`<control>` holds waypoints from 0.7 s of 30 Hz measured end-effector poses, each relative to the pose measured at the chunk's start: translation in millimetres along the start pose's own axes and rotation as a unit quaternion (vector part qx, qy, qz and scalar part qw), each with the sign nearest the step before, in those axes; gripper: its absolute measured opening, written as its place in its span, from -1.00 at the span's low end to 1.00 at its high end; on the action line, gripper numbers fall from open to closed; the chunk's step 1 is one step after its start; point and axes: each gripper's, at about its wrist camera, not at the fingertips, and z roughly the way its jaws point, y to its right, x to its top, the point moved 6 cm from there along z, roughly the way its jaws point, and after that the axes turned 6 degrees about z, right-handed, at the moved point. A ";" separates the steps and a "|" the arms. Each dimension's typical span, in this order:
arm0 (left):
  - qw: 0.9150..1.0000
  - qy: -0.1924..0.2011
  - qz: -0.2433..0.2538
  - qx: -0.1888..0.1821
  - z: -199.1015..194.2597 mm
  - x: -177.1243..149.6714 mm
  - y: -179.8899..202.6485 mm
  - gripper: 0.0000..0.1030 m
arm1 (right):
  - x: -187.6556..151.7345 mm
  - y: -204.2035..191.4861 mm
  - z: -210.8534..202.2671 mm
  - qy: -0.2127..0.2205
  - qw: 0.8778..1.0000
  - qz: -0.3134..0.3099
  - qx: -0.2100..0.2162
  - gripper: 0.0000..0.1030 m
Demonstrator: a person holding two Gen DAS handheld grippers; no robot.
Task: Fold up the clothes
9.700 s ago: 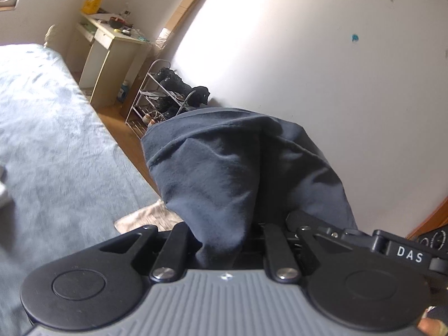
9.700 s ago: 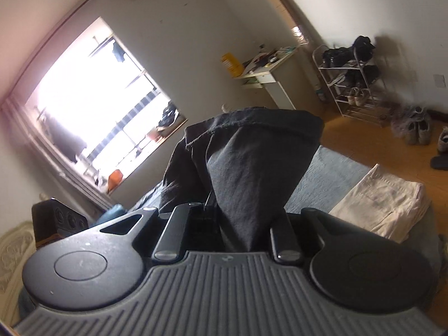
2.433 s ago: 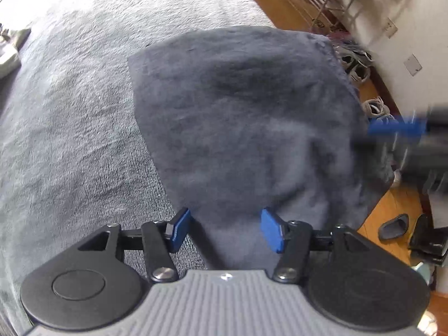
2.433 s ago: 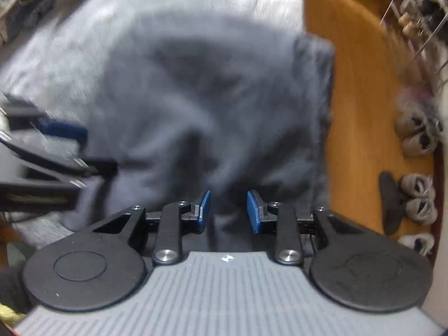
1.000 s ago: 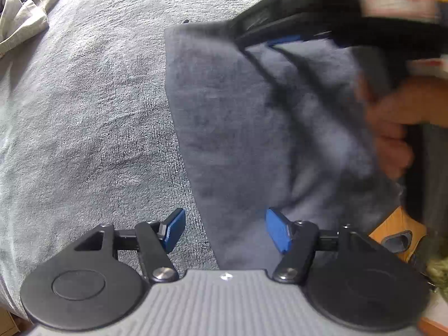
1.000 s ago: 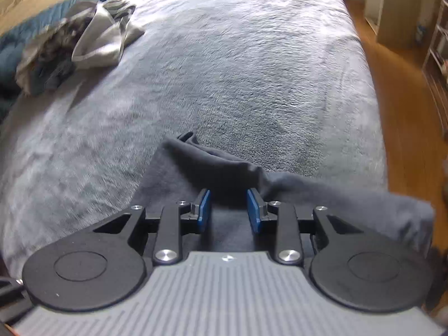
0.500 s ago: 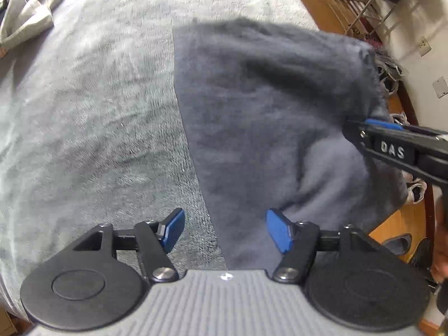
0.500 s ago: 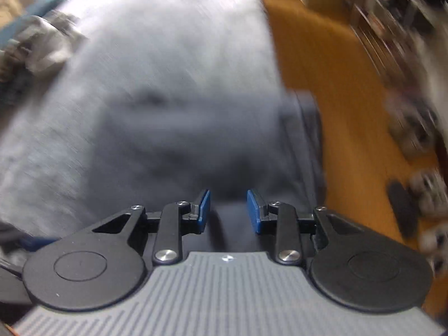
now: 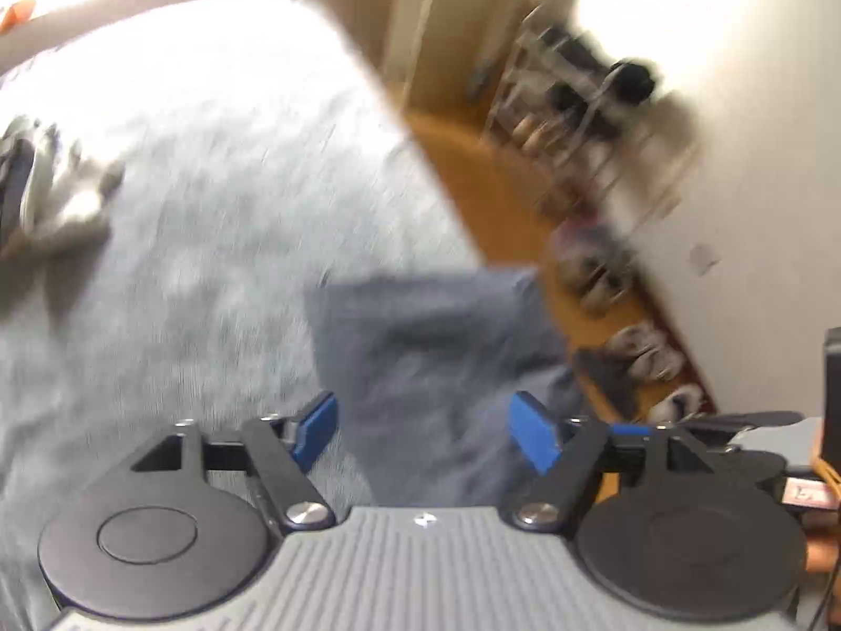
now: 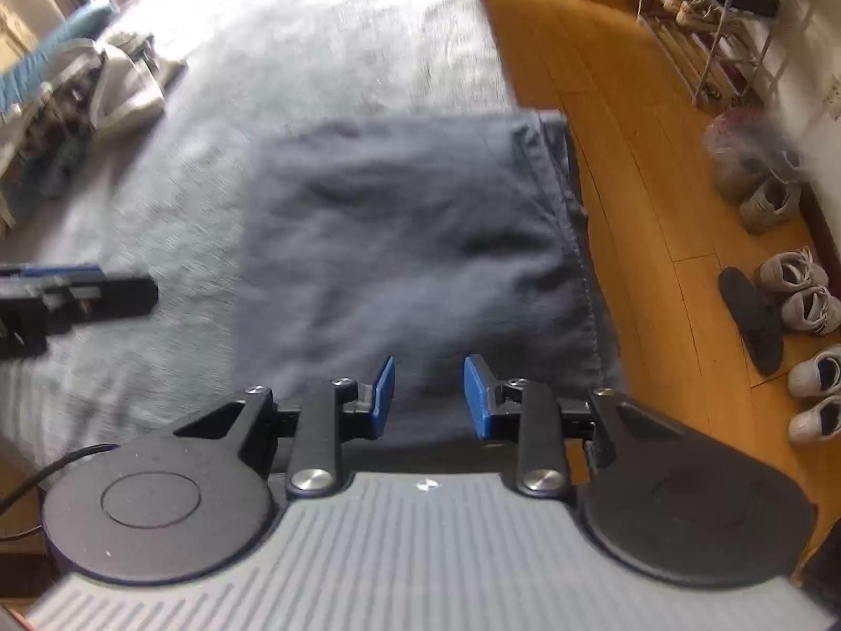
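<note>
A dark blue-grey garment [image 10: 420,242] lies folded into a rough rectangle at the right edge of the bed, its seamed hem along the bedside. My right gripper [image 10: 430,394] hovers over the garment's near edge, open by a narrow gap with nothing pinched. In the blurred left wrist view the garment [image 9: 436,357] lies well below my left gripper [image 9: 424,428], whose jaws are opening wide and hold nothing. The left gripper [image 10: 73,289] also shows at the left of the right wrist view, above the blanket beside the garment.
The bed's grey fleece blanket [image 10: 326,42] spreads beyond the garment. A pile of loose clothes [image 10: 105,89] sits at its far left. To the right are a wooden floor [image 10: 604,79], several shoes [image 10: 799,289] and a shoe rack [image 10: 725,10] by the wall.
The left gripper has lifted and tilted up, so the garment looks smaller and farther, and its jaws stand wider. The right gripper has drawn back from the garment's far edge to its near edge.
</note>
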 end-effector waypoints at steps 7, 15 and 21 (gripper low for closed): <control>0.996 0.088 0.005 -0.018 -95.5 7.7 9.6 0.72 | -18.8 -29.0 -85.2 0.056 0.998 0.019 -0.016 -0.16; 0.990 0.140 0.024 0.024 -168.8 -14.6 15.3 0.80 | -50.2 -59.8 -160.9 0.104 0.992 0.049 -0.055 0.15; 0.984 0.176 -0.004 0.001 -219.6 -27.8 24.5 0.89 | -75.4 -79.8 -205.2 0.136 0.986 0.062 -0.076 0.37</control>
